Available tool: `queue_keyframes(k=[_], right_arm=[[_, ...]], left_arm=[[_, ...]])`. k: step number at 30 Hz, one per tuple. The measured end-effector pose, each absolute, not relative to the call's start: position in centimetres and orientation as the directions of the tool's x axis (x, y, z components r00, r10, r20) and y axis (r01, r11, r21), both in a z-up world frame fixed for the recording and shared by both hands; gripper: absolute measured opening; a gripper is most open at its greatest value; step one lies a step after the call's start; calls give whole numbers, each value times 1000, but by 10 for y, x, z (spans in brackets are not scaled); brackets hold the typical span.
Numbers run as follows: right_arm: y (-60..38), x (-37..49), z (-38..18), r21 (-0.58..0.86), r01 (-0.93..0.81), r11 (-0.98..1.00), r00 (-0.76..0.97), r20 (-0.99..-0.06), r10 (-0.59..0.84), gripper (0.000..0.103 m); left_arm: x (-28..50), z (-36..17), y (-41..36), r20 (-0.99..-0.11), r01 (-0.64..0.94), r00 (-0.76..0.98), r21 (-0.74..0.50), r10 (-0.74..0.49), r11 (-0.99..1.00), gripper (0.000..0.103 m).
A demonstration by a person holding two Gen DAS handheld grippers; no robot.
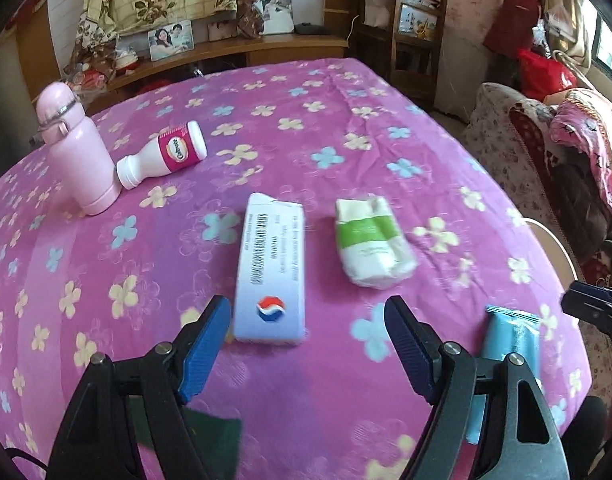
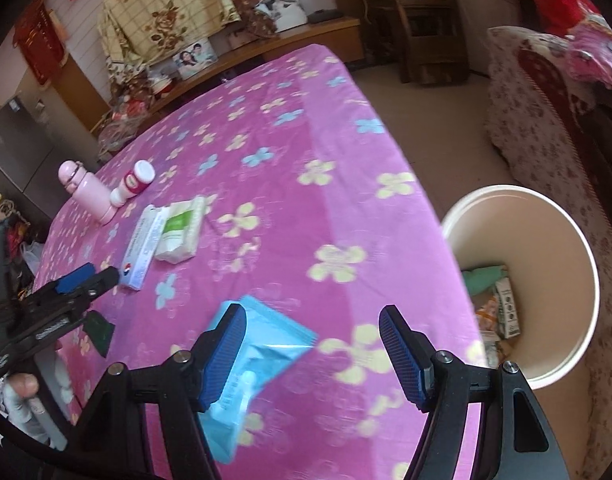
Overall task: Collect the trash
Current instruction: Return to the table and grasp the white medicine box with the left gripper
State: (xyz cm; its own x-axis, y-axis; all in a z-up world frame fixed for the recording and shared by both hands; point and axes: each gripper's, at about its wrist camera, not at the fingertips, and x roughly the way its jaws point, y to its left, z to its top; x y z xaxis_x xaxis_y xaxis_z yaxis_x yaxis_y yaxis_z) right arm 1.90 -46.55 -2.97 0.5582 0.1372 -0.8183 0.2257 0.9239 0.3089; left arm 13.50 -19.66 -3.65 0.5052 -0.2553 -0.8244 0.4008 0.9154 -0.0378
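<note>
The left gripper (image 1: 308,320) hangs released above the bed (image 1: 306,120), its blue pads apart with nothing gripped; the white box (image 1: 271,268) lies just ahead of them, toward the near edge. Beside the box sits the tissue pack (image 1: 372,240), and further toward the left edge a pink flask (image 1: 76,152) stands upright with a white bottle (image 1: 162,154) lying against its base. The right gripper (image 2: 312,332) is released too, empty, over the blue wrapper (image 2: 262,344) near the bed's right edge. A dark green scrap (image 2: 100,330) lies at the near edge. On the floor off that right edge stands the bin (image 2: 578,240), trash already inside
</note>
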Motion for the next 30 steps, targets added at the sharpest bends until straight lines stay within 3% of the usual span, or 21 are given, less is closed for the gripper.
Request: queue_keyframes(k=[10,11,14,22,30], right_arm=[[-431,55,-32,310,173,935,538,-825,174,73],[-428,59,-33,311,170,935,536,-825,177,73],[-416,75,-35,315,154,936,532,-825,190,73],[-371,138,-51,341,125,932,512,-827,234,73],[-320,187,-71,185,89,979,471,-874,122,74]], left_arm=[[193,-71,-202,-873,337,464,17,-151,941,80],[196,-74,-199,-875,324,465,27,-134,946,77],[200,-77,-186,-878,310,455,2,-146,951,48],[186,-63,-139,-860,261,485,-27,-156,965,48],[178,-52,-129,-843,264,511,-32,-168,964,48]])
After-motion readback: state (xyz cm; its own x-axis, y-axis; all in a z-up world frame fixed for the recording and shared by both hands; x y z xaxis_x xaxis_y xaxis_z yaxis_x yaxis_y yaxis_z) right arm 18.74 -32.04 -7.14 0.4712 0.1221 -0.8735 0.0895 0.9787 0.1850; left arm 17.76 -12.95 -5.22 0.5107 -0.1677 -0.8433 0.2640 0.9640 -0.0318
